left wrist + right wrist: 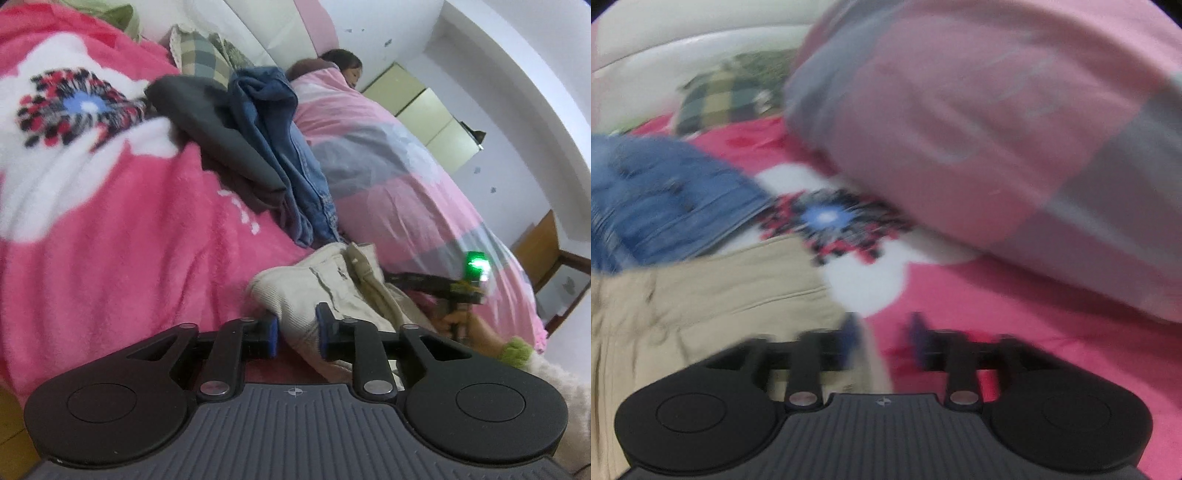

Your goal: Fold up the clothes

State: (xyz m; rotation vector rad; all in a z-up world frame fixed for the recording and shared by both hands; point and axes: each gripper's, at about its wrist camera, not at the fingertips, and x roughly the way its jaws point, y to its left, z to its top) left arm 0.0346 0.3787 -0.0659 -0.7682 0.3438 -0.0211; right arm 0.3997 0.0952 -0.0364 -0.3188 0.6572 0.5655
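Note:
Crumpled beige trousers (332, 280) lie on a pink fleece blanket (129, 240). My left gripper (297, 334) is shut on a thick fold of them at their near end. In the blurred right wrist view the trousers (701, 295) spread to the left. My right gripper (884, 336) is open at their edge, with mostly pink blanket (997, 332) between its fingers. From the left wrist view, the right gripper (443, 286) sits just behind the trousers, held by a hand (458, 321), and its tips are hidden.
Blue jeans (280, 140) and a dark grey garment (207, 118) are piled beyond the trousers. A person (343, 61) lies under a pink and grey quilt (388, 155) on the right. A checked pillow (199, 55) rests by the headboard.

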